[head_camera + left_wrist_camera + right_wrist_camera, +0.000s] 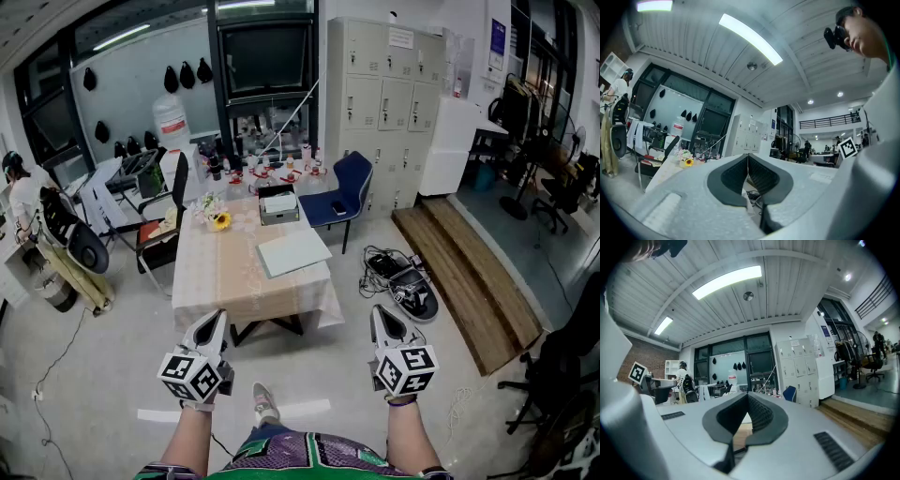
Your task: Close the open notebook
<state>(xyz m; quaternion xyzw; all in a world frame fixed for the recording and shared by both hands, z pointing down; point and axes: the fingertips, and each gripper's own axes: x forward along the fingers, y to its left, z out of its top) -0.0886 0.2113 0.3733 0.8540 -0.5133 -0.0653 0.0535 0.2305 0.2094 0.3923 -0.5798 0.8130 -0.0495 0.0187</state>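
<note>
While the person stands well back from the table (pixel 225 277), the task is not under way. The left tool (pixel 217 316) and right tool (pixel 379 311) are both held level out front, each with its jaws closed together and nothing between the pads. The notebook (pixel 293 251) lies flat on the table's right half, near the right edge, as a pale slab. It is too far off to tell the spine or which cover is up. A grey box (pixel 278 204) sits just behind it, and flowers (pixel 217 220) are off to its left.

Risks, as I judge them:
- The jaws need to open before any pinch. If they stay closed, they can only push the cover, and the notebook may skid on the cloth towards the right edge and drop.
- The cover looks thin and flat, so a tool tip could miss it and catch pages or the cloth instead.
- Cables (pixel 386 266) lie on the floor right of the table, a trip or snag hazard on the way in.
- Swinging the cover too far could bump the box.
</note>
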